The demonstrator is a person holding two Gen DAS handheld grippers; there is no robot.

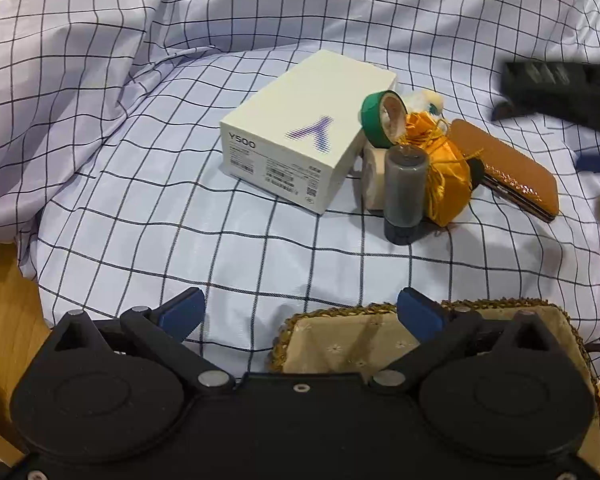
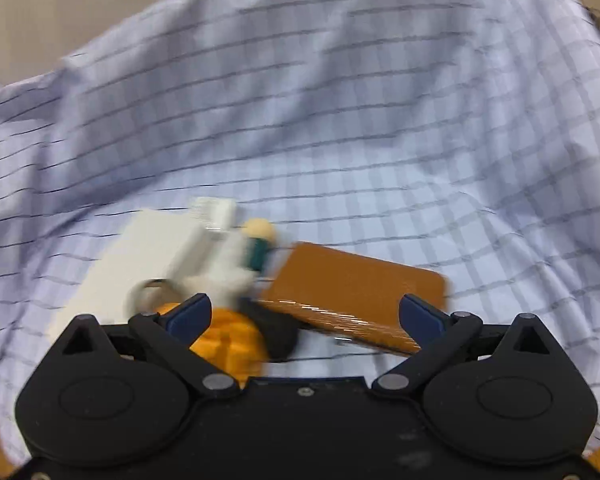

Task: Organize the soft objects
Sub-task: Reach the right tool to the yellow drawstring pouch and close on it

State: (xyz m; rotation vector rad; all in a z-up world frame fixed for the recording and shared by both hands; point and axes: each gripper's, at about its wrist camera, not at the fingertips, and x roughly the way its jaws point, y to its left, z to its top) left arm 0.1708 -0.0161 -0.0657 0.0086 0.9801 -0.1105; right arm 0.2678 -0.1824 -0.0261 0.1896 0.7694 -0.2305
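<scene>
Left tongs (image 1: 301, 314) wide, empty, above basket (image 1: 364, 336), right tongs (image 2: 306, 316) wide, empty, over orange pouch (image 2: 228, 344)

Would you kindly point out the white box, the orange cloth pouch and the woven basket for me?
white box (image 1: 300, 120): left wrist view, on its top face.
orange cloth pouch (image 1: 448, 184): left wrist view, on its bulging side.
woven basket (image 1: 340, 312): left wrist view, on its braided rim.
</scene>
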